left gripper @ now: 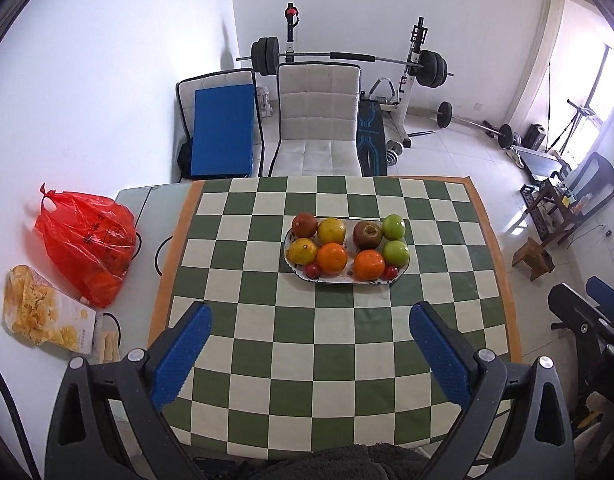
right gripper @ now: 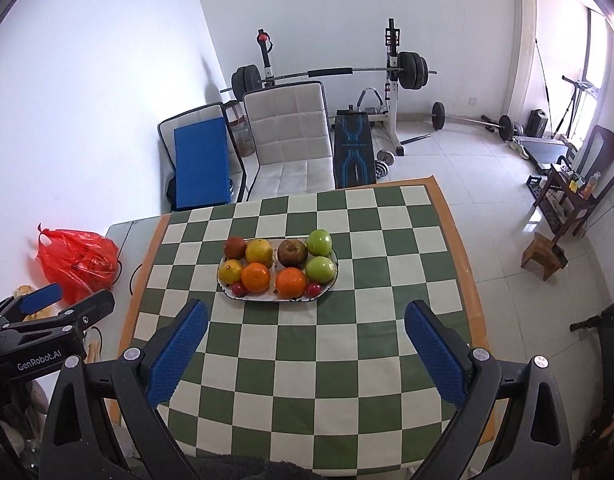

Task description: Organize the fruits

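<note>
Fruits (left gripper: 346,248) crowd an oval plate (left gripper: 405,265) toward the far edge of the checkered table (left gripper: 291,360). Left wrist view: your left gripper (left gripper: 310,322) hangs spread and empty near the front edge; round pieces touch, so lifting one may roll its neighbours off.

Right wrist view: your right gripper (right gripper: 306,318) is likewise spread wide; two cherry tomatoes (right gripper: 313,289) sit at the plate's near rim, easily knocked.

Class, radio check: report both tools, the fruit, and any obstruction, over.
Left tool open, empty. Right tool open, empty. Fruit all on the oval plate, untouched. Checkered cloth between tools and plate bare.
</note>
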Motion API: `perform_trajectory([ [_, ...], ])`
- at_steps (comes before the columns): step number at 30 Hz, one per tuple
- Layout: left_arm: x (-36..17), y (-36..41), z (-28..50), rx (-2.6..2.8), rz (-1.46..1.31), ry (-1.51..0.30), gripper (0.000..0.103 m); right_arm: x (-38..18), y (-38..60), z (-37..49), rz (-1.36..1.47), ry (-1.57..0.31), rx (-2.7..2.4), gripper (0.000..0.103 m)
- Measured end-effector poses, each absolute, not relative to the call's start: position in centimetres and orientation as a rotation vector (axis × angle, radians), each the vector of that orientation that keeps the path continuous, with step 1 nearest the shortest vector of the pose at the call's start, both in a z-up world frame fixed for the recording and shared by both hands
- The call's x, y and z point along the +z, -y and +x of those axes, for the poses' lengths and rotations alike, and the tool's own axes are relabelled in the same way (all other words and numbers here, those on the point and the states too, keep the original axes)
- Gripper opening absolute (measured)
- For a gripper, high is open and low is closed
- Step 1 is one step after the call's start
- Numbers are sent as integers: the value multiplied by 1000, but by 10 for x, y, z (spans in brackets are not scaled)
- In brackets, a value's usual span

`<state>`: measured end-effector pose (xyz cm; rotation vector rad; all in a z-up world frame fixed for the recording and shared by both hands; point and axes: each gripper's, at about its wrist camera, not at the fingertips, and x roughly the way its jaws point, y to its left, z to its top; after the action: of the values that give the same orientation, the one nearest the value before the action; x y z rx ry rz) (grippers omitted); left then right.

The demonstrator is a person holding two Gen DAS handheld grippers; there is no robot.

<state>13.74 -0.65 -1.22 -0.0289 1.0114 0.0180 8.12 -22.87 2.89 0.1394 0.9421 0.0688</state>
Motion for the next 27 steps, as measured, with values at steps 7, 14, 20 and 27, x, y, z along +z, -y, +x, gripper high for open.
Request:
perform_trajectory([
  [7,1,10,124,17,-45,-994,101,53,227,66,118,-927,74,101],
  [14,5,16,123,14,-44,-991,101,61,225,66,115,-917,89,101],
  [20,4,17,124,23,-53,-979,101,56,226,74,114,-914,91,101],
  [27,-15,12,150,50,-50,-970,101,32,228,94,95,-907,64,102],
])
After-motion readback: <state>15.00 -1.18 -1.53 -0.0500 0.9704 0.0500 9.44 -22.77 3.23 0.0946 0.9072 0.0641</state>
